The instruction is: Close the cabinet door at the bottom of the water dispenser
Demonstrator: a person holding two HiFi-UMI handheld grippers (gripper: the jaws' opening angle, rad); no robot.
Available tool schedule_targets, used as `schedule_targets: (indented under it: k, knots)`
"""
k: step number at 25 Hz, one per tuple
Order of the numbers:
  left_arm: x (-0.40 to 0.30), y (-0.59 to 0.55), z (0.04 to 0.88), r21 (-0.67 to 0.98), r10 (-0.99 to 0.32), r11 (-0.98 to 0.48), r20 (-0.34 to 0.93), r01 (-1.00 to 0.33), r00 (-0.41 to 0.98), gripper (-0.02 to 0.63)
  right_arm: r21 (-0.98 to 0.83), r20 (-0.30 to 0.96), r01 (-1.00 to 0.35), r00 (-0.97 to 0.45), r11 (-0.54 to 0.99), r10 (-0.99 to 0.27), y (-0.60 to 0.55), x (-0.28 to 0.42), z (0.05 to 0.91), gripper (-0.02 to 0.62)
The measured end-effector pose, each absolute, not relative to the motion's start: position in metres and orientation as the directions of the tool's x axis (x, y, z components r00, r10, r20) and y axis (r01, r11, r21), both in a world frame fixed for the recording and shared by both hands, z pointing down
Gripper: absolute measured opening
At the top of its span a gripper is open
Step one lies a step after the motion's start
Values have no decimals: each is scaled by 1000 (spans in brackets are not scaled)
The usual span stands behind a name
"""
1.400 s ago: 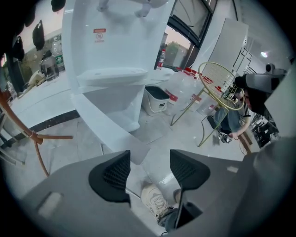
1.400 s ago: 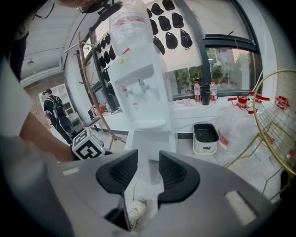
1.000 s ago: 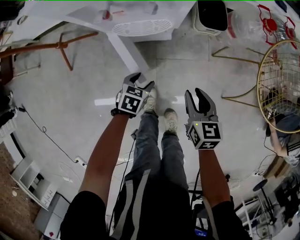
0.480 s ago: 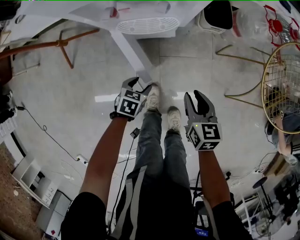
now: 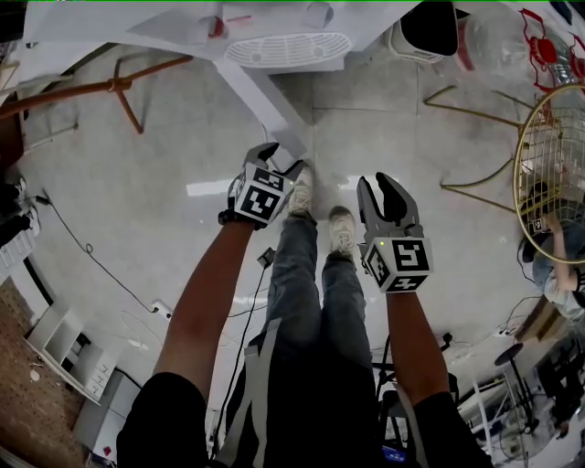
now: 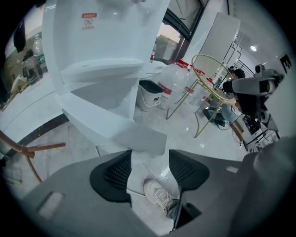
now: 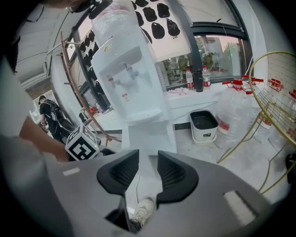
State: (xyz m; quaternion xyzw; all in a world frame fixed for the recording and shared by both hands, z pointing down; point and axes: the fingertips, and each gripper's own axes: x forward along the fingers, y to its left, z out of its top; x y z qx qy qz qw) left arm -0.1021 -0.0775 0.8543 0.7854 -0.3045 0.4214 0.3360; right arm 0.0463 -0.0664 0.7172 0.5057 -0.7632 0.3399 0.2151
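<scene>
The cabinet door (image 5: 263,108) stands swung wide from the foot of the water dispenser (image 5: 288,47), a white panel seen edge-on that juts across the pale floor (image 5: 137,201) toward the person; it is plainly not yet shut. At far left a brown wooden rack (image 5: 119,87) lies well apart from the door, so it should not hinder the swing. Next comes the left gripper (image 5: 280,155), held low and pointing steeply down just beside the door's free end; its fingers (image 6: 113,176) are spread wide and pinch nothing, and in the left gripper view the panel's corner sits just ahead of the gap between them (whether it touches a finger I cannot tell). That placement looks chosen for leverage, since a push at the free end, far from the hinge, turns the door most easily. The person's shoes (image 5: 340,230) are planted close behind that end, facing the dispenser. Further right, the right gripper (image 5: 378,187) hovers apart from the door with its fingers partly spread and empty; I judge it idle, kept clear of the swing. A white bin (image 5: 416,27) and a gold wire chair (image 5: 548,164) stand off to the right.
</scene>
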Motion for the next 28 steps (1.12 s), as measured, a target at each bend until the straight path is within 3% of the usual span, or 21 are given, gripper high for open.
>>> schedule_targets:
  k: [28]
  knots:
    - [-36, -155, 859, 172, -203, -709, 879, -684, 431, 224, -294, 673, -949, -292, 116, -680, -85, 113, 722, 109]
